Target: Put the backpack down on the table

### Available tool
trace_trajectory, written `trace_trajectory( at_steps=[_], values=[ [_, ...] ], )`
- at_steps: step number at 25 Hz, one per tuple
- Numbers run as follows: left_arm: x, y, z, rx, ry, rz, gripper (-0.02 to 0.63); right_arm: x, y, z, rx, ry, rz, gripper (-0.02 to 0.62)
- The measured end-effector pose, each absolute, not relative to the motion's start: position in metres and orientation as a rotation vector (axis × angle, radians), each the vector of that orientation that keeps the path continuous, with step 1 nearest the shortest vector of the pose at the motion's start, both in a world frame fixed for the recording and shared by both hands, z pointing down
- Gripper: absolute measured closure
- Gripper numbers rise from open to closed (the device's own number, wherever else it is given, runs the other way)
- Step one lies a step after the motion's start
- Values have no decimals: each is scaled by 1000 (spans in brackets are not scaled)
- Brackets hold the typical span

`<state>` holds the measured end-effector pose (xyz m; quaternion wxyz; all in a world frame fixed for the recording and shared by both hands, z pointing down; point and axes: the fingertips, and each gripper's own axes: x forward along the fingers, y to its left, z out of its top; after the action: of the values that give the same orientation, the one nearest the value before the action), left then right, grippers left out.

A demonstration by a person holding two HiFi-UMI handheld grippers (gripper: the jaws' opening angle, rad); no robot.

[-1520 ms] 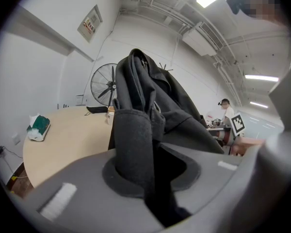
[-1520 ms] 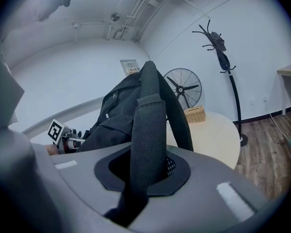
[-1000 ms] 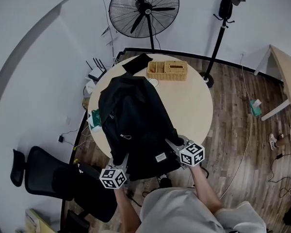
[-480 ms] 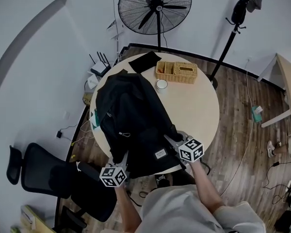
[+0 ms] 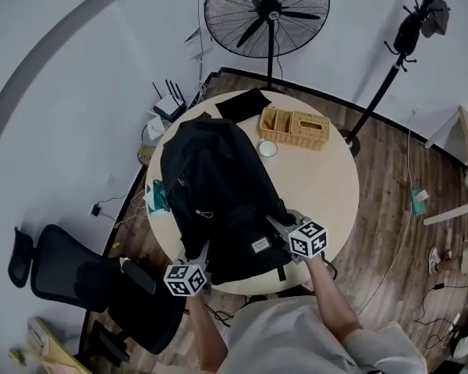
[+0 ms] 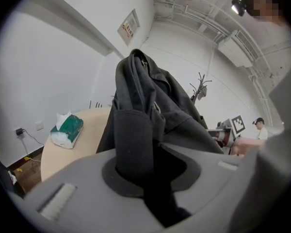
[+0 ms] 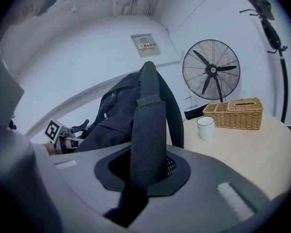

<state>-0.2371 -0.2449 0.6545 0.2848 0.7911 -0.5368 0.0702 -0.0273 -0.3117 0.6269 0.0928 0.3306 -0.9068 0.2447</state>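
The black backpack lies lengthwise on the round beige table, its lower end at the near edge. My left gripper is at the pack's near left corner, shut on a black strap of the backpack. My right gripper is at the near right corner, shut on a padded shoulder strap. In the left gripper view the bag's bulk rises right ahead of the jaws. In the right gripper view the pack slopes away to the left.
A wicker basket, a white cup and a flat black item sit at the table's far side. A green tissue pack lies at its left edge. A fan, a coat stand and an office chair surround the table.
Both grippers have moved forward with the straps in them. The backpack's lower end, which overhung the near edge, now rests farther onto the table.
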Motion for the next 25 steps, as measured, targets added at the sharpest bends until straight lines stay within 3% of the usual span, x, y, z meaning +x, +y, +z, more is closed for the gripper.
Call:
trace_trajectory(
  at_steps=[25],
  values=[
    [-252,-303,731,1915,-1379,250,474,-46,-384,719,868,-2503,893,546]
  ],
)
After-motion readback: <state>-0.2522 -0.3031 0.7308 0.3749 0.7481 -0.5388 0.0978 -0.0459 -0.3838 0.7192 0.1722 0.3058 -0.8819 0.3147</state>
